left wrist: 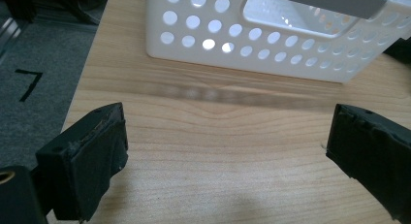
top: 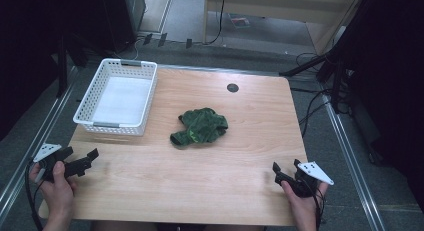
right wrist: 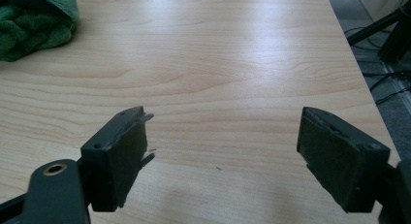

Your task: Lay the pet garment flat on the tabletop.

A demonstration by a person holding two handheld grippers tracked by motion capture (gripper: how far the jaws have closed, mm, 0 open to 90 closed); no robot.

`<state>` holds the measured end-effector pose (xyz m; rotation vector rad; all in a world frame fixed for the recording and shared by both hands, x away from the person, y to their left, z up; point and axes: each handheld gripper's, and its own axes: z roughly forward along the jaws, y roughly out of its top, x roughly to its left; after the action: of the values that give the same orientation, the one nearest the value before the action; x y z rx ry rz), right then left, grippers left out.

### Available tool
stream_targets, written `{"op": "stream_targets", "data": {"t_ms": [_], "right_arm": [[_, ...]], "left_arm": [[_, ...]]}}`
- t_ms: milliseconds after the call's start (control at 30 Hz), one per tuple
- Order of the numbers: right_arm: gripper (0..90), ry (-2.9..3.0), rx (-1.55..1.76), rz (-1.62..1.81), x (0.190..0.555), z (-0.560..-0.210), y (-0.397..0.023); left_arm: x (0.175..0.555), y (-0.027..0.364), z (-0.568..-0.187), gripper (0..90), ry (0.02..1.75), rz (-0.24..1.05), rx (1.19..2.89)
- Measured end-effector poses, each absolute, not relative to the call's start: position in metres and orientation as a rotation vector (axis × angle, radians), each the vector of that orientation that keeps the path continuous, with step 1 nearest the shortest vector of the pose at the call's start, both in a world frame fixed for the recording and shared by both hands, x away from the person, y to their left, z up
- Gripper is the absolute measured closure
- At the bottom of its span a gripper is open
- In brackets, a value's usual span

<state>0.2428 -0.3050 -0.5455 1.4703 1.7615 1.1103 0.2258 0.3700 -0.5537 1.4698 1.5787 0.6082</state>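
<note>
A crumpled green cloth lies near the middle of the wooden table; its edge also shows at the top left of the right gripper view. At the table's far left stands a white perforated basket, holding nothing; its near wall sits just ahead of my left gripper. My left gripper hovers open at the near left edge. Over the near right corner my right gripper is open too. Nothing lies between either pair of jaws.
A round dark grommet sits in the table's far edge. Metal rails run along both sides of the table, with cables on the grey floor at the right. A black tape mark is on the floor left of the table.
</note>
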Motion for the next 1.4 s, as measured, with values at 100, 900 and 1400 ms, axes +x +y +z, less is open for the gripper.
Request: {"op": "stream_targets", "data": {"t_ms": [100,900,1400], "right_arm": [[19.4,1.762,1.474,1.141,0.243,-0.543,-0.3],[0.0,2.034,1.231,1.247,0.299,-0.487,-0.14],[0.0,2.138,1.137,1.114,0.345,-0.493,-0.062]], "left_arm": [[0.226,0.37,-0.554,1.2,1.579,0.609,1.474],[0.227,0.374,-0.555,1.2,1.592,0.585,1.441],[0.228,0.374,-0.554,1.2,1.593,0.586,1.446]]}}
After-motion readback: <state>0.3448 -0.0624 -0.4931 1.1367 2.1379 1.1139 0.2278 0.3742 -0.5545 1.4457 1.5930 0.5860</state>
